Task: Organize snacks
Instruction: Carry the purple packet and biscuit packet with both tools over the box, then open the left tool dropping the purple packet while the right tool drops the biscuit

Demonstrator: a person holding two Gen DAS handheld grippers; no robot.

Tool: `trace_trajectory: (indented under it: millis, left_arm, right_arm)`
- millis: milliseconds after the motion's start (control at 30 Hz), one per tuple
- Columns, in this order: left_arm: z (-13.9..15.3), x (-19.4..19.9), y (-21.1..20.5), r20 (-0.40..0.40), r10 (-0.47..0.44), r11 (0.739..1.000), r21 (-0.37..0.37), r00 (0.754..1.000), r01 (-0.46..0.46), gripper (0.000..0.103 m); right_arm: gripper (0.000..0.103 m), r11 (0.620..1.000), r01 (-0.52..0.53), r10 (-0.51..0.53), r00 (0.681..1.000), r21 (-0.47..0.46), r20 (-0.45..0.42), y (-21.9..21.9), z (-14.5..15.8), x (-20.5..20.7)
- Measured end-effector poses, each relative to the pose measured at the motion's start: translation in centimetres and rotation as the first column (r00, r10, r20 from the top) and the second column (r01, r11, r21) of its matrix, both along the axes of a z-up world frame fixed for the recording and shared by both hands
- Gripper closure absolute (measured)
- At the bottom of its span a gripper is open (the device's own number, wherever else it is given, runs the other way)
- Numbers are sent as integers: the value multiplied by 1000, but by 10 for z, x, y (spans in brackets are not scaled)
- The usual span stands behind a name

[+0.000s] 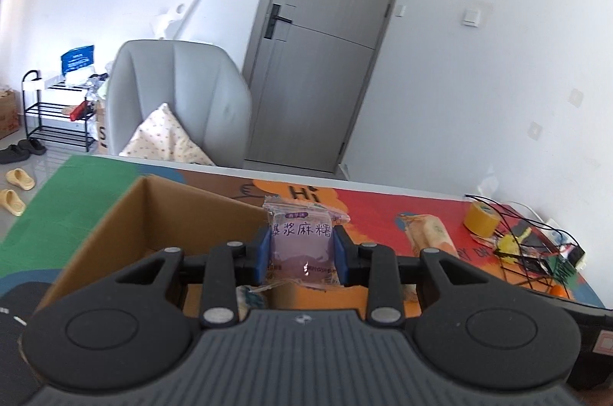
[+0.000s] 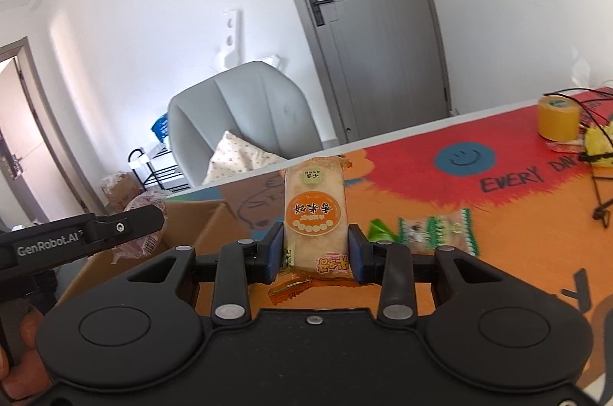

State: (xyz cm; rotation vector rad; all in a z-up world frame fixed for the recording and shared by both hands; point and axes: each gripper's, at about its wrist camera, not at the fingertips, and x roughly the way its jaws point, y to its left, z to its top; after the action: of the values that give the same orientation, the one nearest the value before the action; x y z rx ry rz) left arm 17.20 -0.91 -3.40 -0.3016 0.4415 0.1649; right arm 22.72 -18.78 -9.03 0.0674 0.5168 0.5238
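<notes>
The left hand-held gripper [image 1: 302, 251] is clenched on a purple mochi packet [image 1: 302, 245], its blue pads pressing the packet's two sides and holding it upright just over the near right part of an open cardboard box [image 1: 126, 214] that lies ahead and to the left of it on the counter [image 1: 383, 210]. Beyond and to the right of this hand-held gripper, a pale rice cracker packet [image 1: 429, 233] shows above the counter, and farther right sit a roll of yellow tape [image 1: 481, 219] and a tangle of black wires [image 1: 536, 245]. The right hand-held gripper [image 2: 316, 247] is grasping that rice cracker packet [image 2: 315, 214], which stands lengthwise between its pads, raised above the orange counter mat. Just to its right a green-and-white snack packet [image 2: 425, 228] lies flat on the counter. To its left is the cardboard box [image 2: 191, 226], with the other hand-held gripper's black finger [image 2: 115, 224] reaching across it. A grey armchair [image 2: 245, 115] stands beyond the counter.
</notes>
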Motion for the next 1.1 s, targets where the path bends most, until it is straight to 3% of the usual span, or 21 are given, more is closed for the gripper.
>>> trace_trajectory:
  millis: [700, 900, 1100]
  left_arm:
    - [-3, -19, 78, -44, 126, 992, -22, 991, -127, 70]
    - [-1, -23, 91, -38, 133, 990, -42, 990, -134, 51]
    - [1, -33, 105, -18, 175, 983, -54, 984, -176, 44]
  right_arm:
    - [67, 991, -131, 131, 990, -5, 55, 69, 14, -7]
    - [67, 986, -168, 169, 984, -20, 49, 89, 15, -9]
    - [67, 980, -194, 195, 980, -39, 36, 114, 12, -11]
